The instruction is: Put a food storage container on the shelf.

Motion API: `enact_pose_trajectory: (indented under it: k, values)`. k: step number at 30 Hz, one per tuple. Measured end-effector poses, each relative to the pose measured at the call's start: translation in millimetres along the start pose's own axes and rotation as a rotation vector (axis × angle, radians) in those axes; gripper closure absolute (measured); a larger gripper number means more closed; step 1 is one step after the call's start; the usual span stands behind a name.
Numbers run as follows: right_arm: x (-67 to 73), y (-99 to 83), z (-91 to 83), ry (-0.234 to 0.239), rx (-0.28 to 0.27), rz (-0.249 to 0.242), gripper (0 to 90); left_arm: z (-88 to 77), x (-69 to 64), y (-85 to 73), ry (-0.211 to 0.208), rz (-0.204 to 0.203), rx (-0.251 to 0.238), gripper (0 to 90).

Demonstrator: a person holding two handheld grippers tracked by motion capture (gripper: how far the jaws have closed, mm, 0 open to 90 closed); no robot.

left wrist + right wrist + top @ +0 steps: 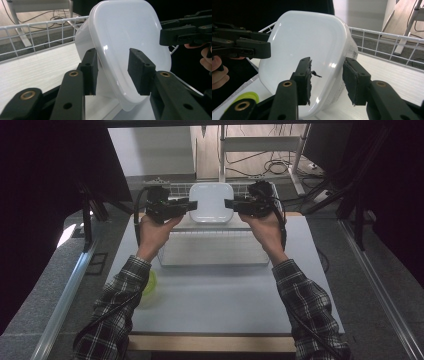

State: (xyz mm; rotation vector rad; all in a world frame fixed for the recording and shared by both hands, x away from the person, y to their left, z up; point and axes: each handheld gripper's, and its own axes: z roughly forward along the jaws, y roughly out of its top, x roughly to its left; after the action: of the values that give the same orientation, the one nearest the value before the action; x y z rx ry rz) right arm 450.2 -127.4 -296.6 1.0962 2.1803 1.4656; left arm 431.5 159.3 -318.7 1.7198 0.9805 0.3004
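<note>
White glossy plastic, the lidded container (211, 201) stands tilted on its edge inside the wire basket (210, 251), leaning toward the basket's far rail. The left gripper (191, 206) sits at the container's left rim and the right gripper (230, 205) at its right rim. In each gripper view the two black jaws stand apart, straddling the rim with a visible gap on both sides, so neither pair presses on the plastic.

The judged risk is that, with both sides slack at once, the container may tip or slide down inside the basket, since only its lower edge and the basket seem to support it. The smooth lid could also slip if a jaw brushes it while pulling away.

A printed label (354, 53) shows on the container's side wall in the right gripper view, too small to read. A yellow-green object (150, 283) lies on the table, near the basket's left front corner.
</note>
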Motion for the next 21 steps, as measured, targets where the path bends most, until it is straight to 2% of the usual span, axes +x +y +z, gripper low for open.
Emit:
enact_pose_trajectory:
  k: [5, 8, 10, 11, 16, 19, 21]
  values:
    - [-2.5, 1.3, 4.5, -0.004, 0.005, 0.017, 55.6, 4.2, 2.6, 2.2, -0.003, -0.017, 0.002, 57.2]
    - [-2.9, 1.8, 7.4, -0.018, 0.003, 0.019, 51.5, 7.9, 3.6, 3.3, 0.017, -0.019, 0.016, 53.0]
    - [-1.8, 2.3, 9.9, -0.059, 0.015, -0.002, 50.9, 12.3, 4.4, 3.3, 0.026, -0.028, 0.023, 49.8]
    - [-1.3, 2.1, 12.2, -0.076, 0.022, -0.015, 50.9, 13.0, 4.9, 3.3, 0.029, -0.039, 0.009, 49.1]
    - [-0.9, 3.1, 18.1, -0.089, 0.010, -0.010, 51.2, 18.1, 9.1, 5.1, 0.020, -0.070, 0.004, 47.2]
    - [-0.4, 3.8, 18.9, -0.099, 0.010, -0.015, 51.2, 18.1, 8.8, 4.5, 0.027, -0.068, 0.000, 46.4]
    - [0.6, 3.9, 18.8, -0.107, 0.008, -0.024, 51.1, 17.9, 7.7, 5.1, 0.047, -0.050, 0.002, 43.9]
